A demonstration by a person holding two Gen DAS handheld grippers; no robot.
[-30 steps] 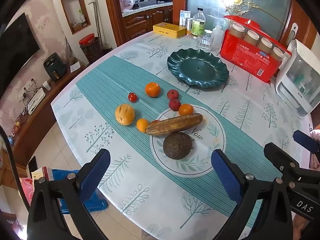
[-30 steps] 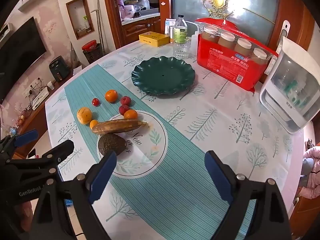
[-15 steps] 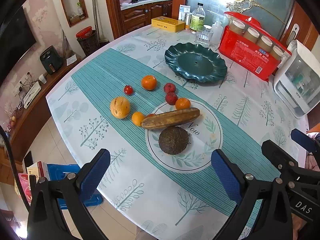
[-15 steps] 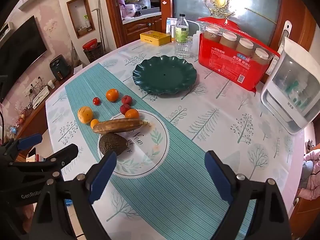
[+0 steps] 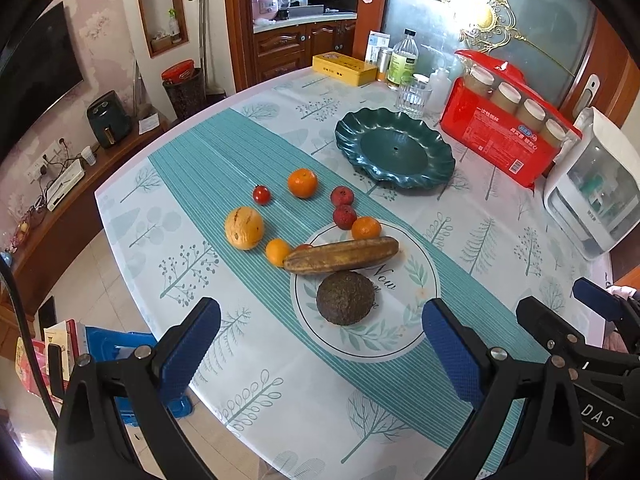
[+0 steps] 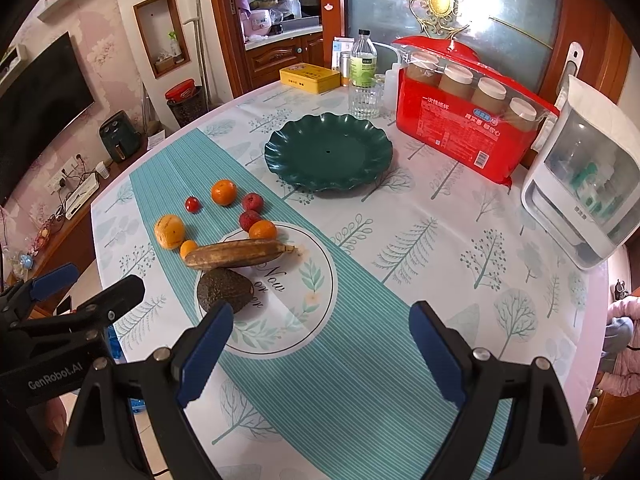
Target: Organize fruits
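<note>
— Where are your hands right now?

— Both hover above the near edge of the surface (image 5: 280, 380), over the patterned cloth. My left gripper (image 5: 320, 344) has its blue fingers (image 5: 188, 344) spread wide with nothing between them. My right gripper (image 6: 320, 344) is just as wide and just as empty; its fingers (image 6: 436, 352) frame the teal stripe of the cloth.

— And the fruit?

— All loose on the cloth, none on the green plate (image 5: 400, 172). Closest to me is the dark avocado (image 5: 345, 298), lying inside the printed circle. Just beyond it lies the brown banana (image 5: 342, 255), which touches or nearly touches it. Past the banana sit a small orange (image 5: 365, 227) and two red fruits (image 5: 345, 216), one behind the other. To the left there is another small orange (image 5: 277, 251) at the banana's end, with a yellow round fruit (image 5: 243, 227) beside it. Farther back are a cherry tomato (image 5: 261, 194) and a larger orange (image 5: 302, 183).

— What's around the plate?

— It stands empty farther back, well apart from the fruit. Behind it is a drinking glass (image 6: 363, 101), with a red pack of paper cups (image 6: 460, 128) to its right and a white appliance (image 6: 580, 184) at the far right edge. A yellow tin (image 6: 309, 77) sits at the back.
</note>
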